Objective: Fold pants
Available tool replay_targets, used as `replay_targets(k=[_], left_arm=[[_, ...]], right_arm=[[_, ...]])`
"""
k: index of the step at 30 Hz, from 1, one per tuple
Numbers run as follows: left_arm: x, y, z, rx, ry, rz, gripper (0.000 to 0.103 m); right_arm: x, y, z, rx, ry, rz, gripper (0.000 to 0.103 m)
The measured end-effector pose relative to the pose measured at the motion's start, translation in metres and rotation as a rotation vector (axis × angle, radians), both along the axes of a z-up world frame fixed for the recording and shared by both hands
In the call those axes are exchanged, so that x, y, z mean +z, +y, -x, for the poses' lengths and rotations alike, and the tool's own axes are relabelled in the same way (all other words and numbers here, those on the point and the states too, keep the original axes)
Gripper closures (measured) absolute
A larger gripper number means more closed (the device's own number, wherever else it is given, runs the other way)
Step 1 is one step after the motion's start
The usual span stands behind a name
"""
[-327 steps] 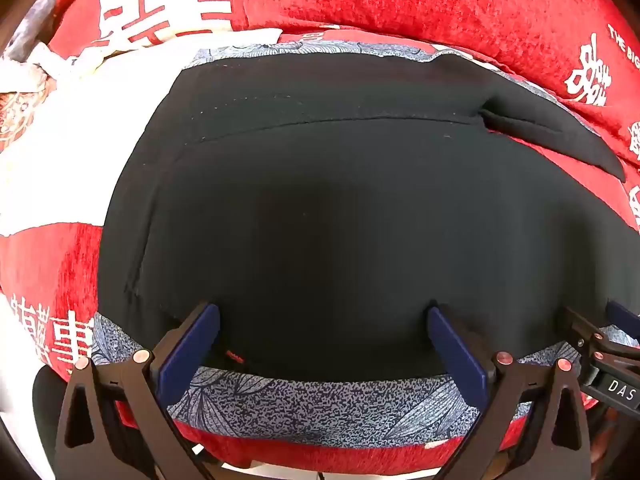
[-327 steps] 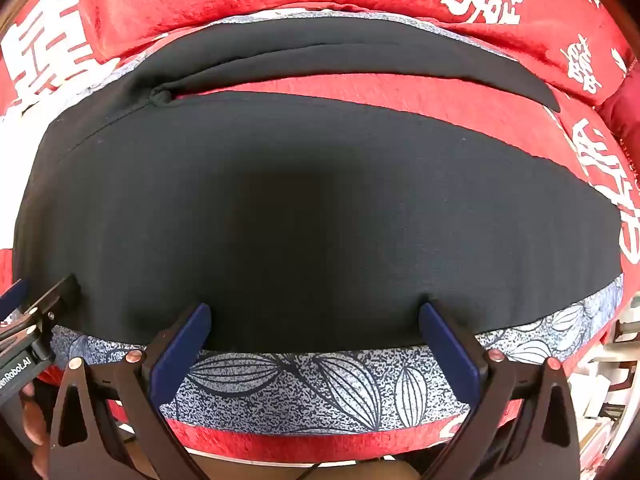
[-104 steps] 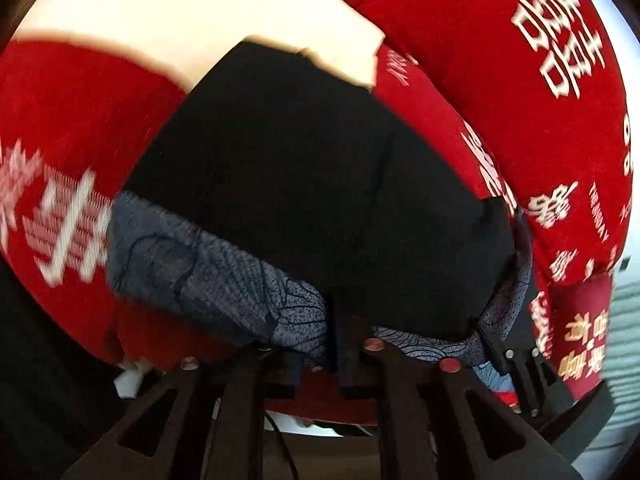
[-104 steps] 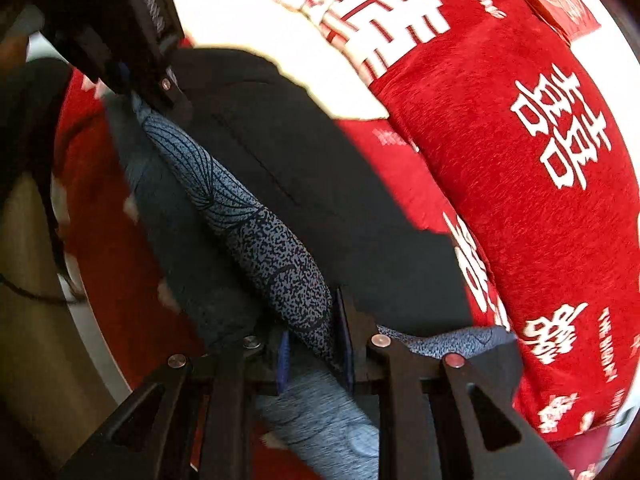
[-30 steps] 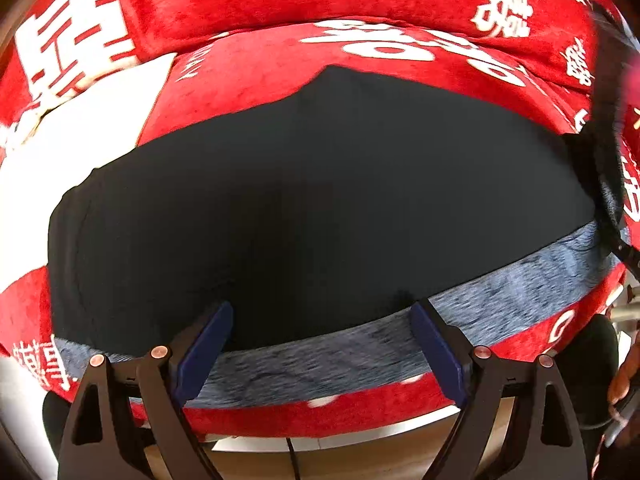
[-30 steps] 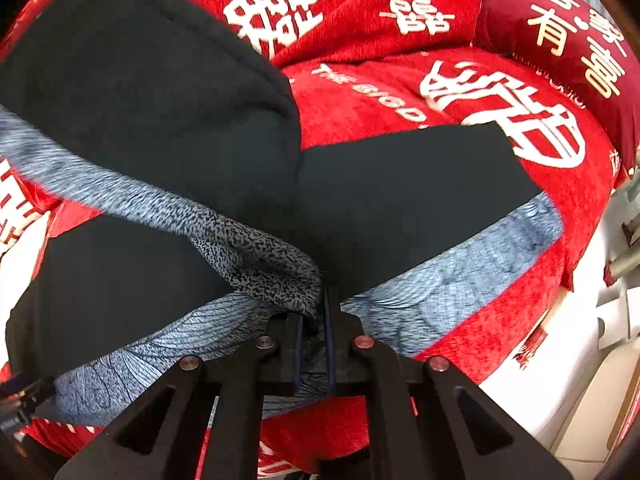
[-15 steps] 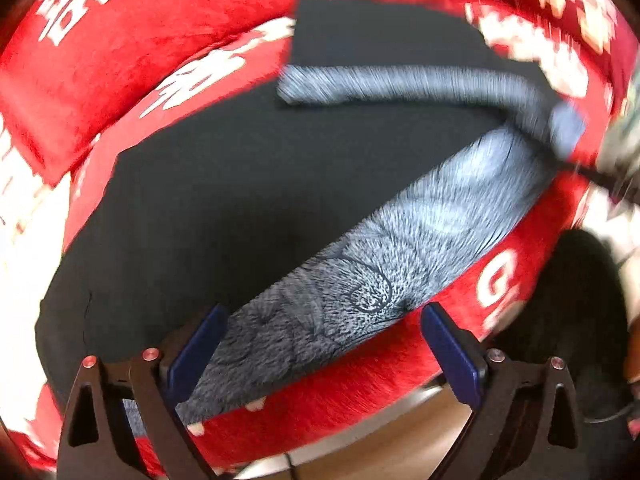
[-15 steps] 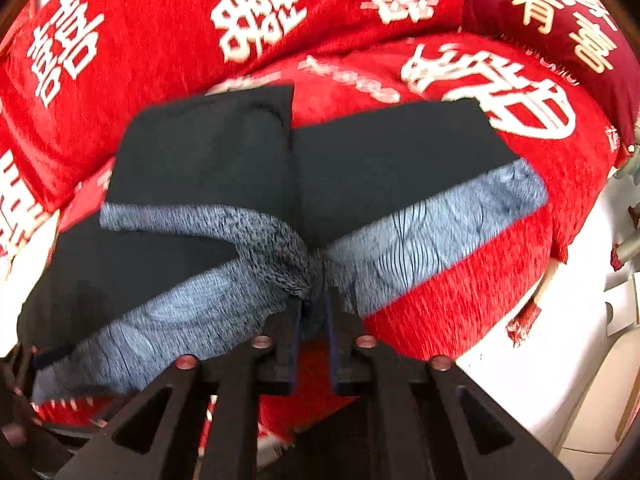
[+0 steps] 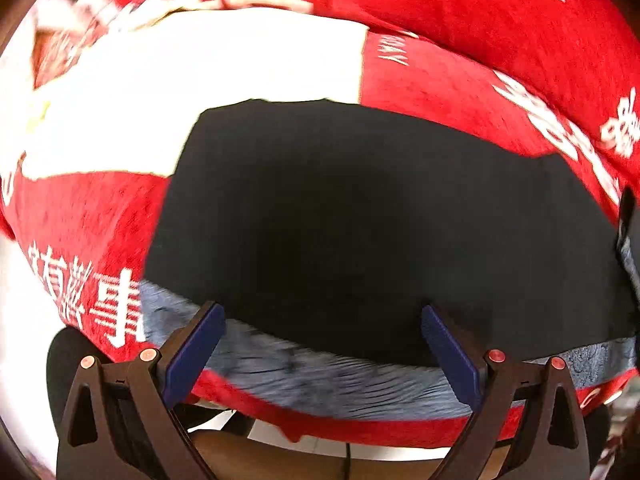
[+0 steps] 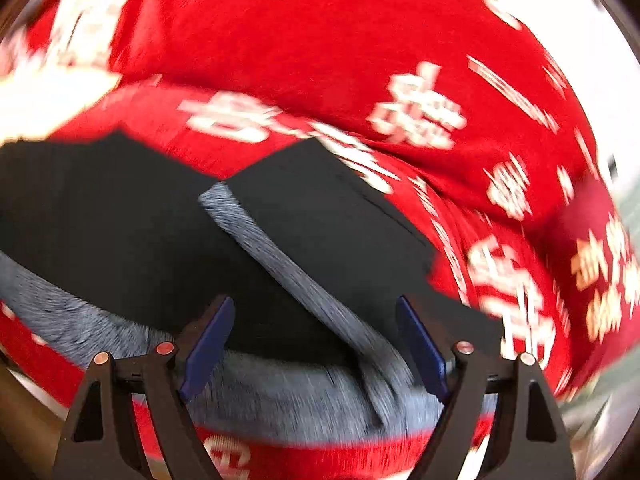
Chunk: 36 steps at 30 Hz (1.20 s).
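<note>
Black pants [image 9: 380, 216] with a grey-blue patterned side band [image 9: 320, 376] lie flat on a red sofa. My left gripper [image 9: 322, 344] is open and empty, its blue pads [image 9: 192, 352] over the near edge of the pants. In the right wrist view the pants [image 10: 120, 232] have one end folded back over themselves, with the band [image 10: 300, 280] running diagonally across. My right gripper [image 10: 314, 344] is open and empty just above that fold. Both views are motion-blurred.
The red sofa cover [image 9: 460, 92] with white characters has a white panel [image 9: 200, 92] at the back left. Red back cushions [image 10: 320, 52] rise behind the pants. The sofa's front edge [image 9: 360, 432] is just below my left gripper.
My right gripper has let go of the pants' end after folding it over and now stands open. My left gripper stayed open and swung back left along the pants.
</note>
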<state>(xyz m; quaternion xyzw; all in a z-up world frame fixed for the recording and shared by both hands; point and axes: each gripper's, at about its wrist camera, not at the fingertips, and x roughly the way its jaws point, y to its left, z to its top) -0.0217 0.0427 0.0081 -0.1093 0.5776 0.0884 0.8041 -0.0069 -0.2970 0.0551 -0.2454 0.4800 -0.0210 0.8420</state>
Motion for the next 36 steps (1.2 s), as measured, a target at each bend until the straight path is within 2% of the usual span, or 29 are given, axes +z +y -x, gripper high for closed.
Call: replay_targets(k=[4,5,6,7,8,9,11,12,16,19,21,23,25,26,27,28,29,30,31,33,36], left_arm=[[-0.005,0.03,0.014,0.072,0.022,-0.028,0.004],[-0.009,0.039,0.014,0.093,0.036,-0.04,0.004],[-0.01,0.049,0.015,0.111,0.048,-0.036,0.004],[-0.011,0.058,0.017,0.13,0.053,-0.022,0.004],[-0.011,0.064,0.02,0.132,0.051,0.0,0.004],[-0.01,0.065,0.021,0.133,0.055,0.012,0.004],[-0.003,0.062,0.02,0.129,0.049,-0.029,0.004],[0.004,0.055,0.02,0.116,0.027,-0.053,0.004],[0.027,0.022,0.005,-0.008,-0.048,-0.014,0.004],[0.023,-0.015,-0.005,-0.109,-0.042,0.019,0.004],[0.01,-0.036,-0.009,-0.156,0.0,0.024,0.004],[-0.005,-0.049,-0.009,-0.19,0.036,0.001,0.004],[-0.011,-0.043,-0.006,-0.163,0.032,-0.001,0.0],[-0.011,-0.036,-0.006,-0.143,0.039,0.006,0.0],[-0.01,-0.027,-0.006,-0.119,0.041,0.015,0.001],[-0.009,-0.019,-0.005,-0.108,0.038,0.042,0.001],[-0.007,-0.008,-0.004,-0.07,0.044,0.003,0.001],[-0.002,0.004,-0.001,-0.023,0.036,-0.06,0.001],[0.002,0.012,0.004,0.0,0.021,-0.066,0.001],[0.006,0.022,0.005,0.025,0.018,-0.032,0.001],[0.009,0.014,0.002,0.02,0.011,-0.025,0.001]], right_arm=[[-0.022,0.007,-0.033,0.044,0.097,0.032,0.017],[-0.023,0.002,-0.036,0.041,0.1,0.002,0.017],[-0.019,-0.006,-0.038,0.029,0.097,-0.052,0.022],[-0.016,-0.017,-0.039,0.0,0.092,-0.089,0.031],[-0.016,-0.027,-0.04,-0.025,0.094,-0.103,0.057],[-0.012,-0.043,-0.038,-0.06,0.104,-0.153,0.075],[-0.001,-0.071,-0.027,-0.128,0.072,-0.243,0.089],[0.004,-0.084,-0.021,-0.164,0.049,-0.255,0.089],[0.035,-0.152,0.021,-0.339,-0.095,-0.412,0.089],[0.044,-0.21,0.052,-0.504,-0.18,-0.481,0.089],[0.037,-0.242,0.064,-0.599,-0.168,-0.512,0.089],[0.02,-0.27,0.074,-0.663,-0.127,-0.616,0.088],[-0.001,-0.281,0.076,-0.704,-0.062,-0.654,0.088],[-0.007,-0.283,0.078,-0.721,-0.042,-0.644,0.078],[-0.014,-0.286,0.08,-0.76,-0.012,-0.622,0.062],[-0.016,-0.29,0.083,-0.798,-0.013,-0.618,0.052],[-0.014,-0.295,0.091,-0.861,-0.038,-0.611,0.035],[-0.011,-0.3,0.099,-0.916,-0.068,-0.603,0.033],[-0.006,-0.301,0.106,-0.952,-0.104,-0.605,0.033],[0.005,-0.288,0.109,-0.903,-0.144,-0.586,0.033],[0.018,-0.235,0.093,-0.705,-0.147,-0.482,0.032]])
